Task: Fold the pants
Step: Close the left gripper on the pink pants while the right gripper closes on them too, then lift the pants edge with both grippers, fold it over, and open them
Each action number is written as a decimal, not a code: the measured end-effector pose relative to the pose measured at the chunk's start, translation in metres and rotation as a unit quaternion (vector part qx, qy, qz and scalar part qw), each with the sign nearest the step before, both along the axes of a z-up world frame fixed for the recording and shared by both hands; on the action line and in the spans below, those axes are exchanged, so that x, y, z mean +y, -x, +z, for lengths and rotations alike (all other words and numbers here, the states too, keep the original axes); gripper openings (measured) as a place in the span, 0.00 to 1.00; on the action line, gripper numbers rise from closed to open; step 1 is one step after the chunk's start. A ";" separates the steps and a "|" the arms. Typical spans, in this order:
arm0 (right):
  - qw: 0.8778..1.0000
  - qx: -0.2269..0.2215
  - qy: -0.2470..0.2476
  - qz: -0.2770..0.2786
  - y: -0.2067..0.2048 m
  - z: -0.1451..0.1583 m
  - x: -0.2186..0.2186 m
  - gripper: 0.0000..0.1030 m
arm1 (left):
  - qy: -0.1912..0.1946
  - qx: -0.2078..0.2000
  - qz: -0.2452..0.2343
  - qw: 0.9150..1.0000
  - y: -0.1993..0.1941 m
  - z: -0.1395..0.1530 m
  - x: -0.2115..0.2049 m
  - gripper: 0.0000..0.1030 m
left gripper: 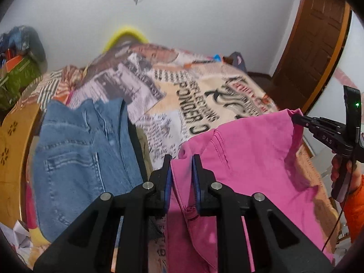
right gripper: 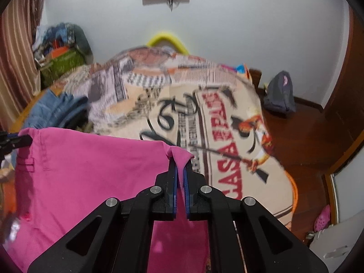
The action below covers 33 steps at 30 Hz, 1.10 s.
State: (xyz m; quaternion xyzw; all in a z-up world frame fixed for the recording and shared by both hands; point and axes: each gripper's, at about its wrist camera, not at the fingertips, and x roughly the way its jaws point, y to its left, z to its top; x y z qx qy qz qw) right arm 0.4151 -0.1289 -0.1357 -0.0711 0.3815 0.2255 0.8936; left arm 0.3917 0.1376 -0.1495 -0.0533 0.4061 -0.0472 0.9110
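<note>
Both grippers clamped on the pink pants [left gripper: 250, 154], garment held up in the air above the bed.

Left gripper [left gripper: 181, 170]: jaws nearly closed, blue pads pinching a bunched edge of the pink fabric. Cloth runs between the fingers and drapes down past them, toward the bottom of the left wrist view.

Right gripper [right gripper: 180, 175]: jaws closed tighter, thin fold of pink cloth sandwiched between the pads, a small corner of fabric poking out above the fingertips. In the left wrist view the right gripper [left gripper: 298, 119] shows at the far right, biting the opposite top corner of the pants; in the right wrist view the left gripper's tip [right gripper: 20, 141] sits at the other top corner.

Pants stretched roughly flat between the two grips, top edge near level, rest hanging. A seam and what looks like a belt loop or pocket detail near the left-hand side, but motion blur makes it hard to confirm.

Below and behind: bed with a printed blanket [right gripper: 204, 113] (newspaper and poster graphics). Blue jeans [left gripper: 86, 154] lie in a heap on the left side of the bed, apart from the pink pants. Dark backpack [right gripper: 279, 93] on the wood floor by the wall.
</note>
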 end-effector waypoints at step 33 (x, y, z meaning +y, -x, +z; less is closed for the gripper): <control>0.998 0.006 -0.060 0.008 0.229 0.051 -0.073 0.04 | -0.012 0.012 -0.061 0.998 0.248 0.037 -0.056 0.16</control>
